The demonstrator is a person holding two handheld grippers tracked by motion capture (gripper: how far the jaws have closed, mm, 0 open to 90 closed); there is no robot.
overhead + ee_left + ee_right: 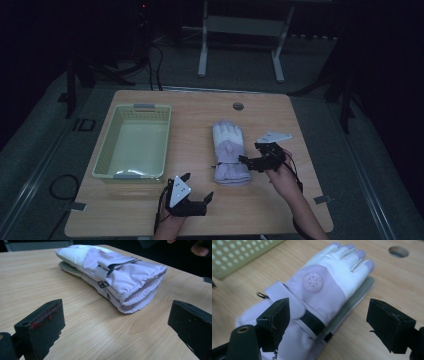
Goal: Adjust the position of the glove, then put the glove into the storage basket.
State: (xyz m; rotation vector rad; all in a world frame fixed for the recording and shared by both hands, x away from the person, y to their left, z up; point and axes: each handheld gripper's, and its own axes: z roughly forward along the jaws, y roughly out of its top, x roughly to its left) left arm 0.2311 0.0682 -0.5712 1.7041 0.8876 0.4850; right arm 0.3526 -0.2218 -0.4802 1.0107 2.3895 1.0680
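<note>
A pair of lavender and white winter gloves (229, 150) lies stacked in the middle of the wooden table (200, 115), fingers pointing away and cuffs toward me. My right gripper (248, 155) is at the cuff end from the right, low over the gloves. In the right gripper view the gloves (319, 282) lie under its wide-open jaws, one jaw above the wrist strap, the other over bare wood; the right gripper (329, 322) presses on nothing. My left gripper (198, 186) rests near the front edge, open. The left gripper (115, 322) faces the gloves' cuffs (120, 275) from a short distance.
A pale green perforated basket (116, 135) stands empty on the left half of the table, and its wall (232, 255) appears in the right gripper view. A round cable hole (238, 106) sits near the far edge. A table frame stands on the dark floor beyond.
</note>
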